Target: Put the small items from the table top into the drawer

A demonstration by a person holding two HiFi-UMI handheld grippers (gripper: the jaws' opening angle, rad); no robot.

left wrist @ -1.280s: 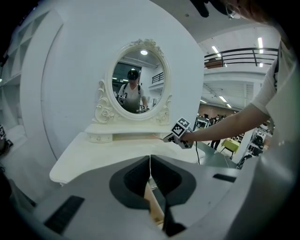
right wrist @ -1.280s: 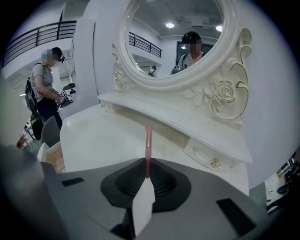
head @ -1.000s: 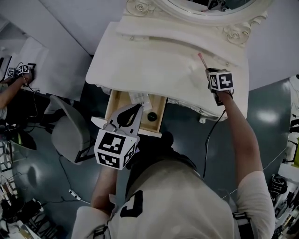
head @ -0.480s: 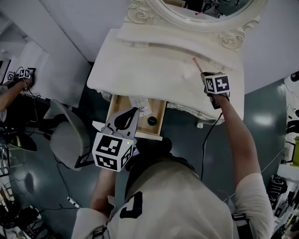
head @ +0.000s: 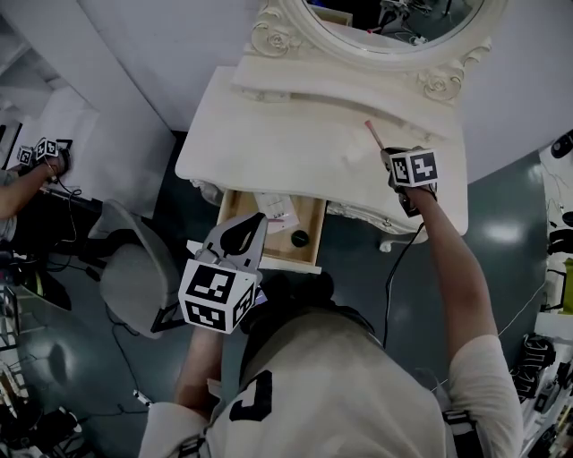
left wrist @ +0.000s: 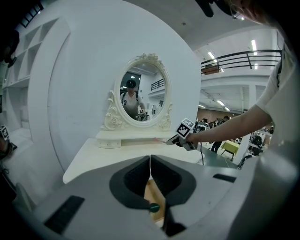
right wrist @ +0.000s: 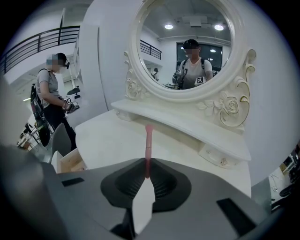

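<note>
A thin pink stick (head: 372, 133) pokes out over the white dressing table (head: 269, 134) near its right end, and my right gripper (head: 388, 154) is shut on it. In the right gripper view the pink stick (right wrist: 148, 140) runs straight out from between the closed jaws of that gripper (right wrist: 147, 174). The wooden drawer (head: 235, 207) stands pulled out under the table front, with a white packet (head: 277, 211) and a small dark round item (head: 299, 239) inside. My left gripper (head: 250, 222) hovers over the drawer's front left, shut and empty; its own view shows the left gripper (left wrist: 150, 161) with tips meeting.
An oval mirror (head: 394, 22) with a raised ledge (head: 340, 85) backs the table. A grey chair (head: 134, 268) stands left of the drawer. Another person (head: 22, 174) with grippers works at the far left. Dark floor surrounds the table.
The right gripper has drifted a little toward the table's front with the pink stick held. The left gripper has eased back slightly from the drawer.
</note>
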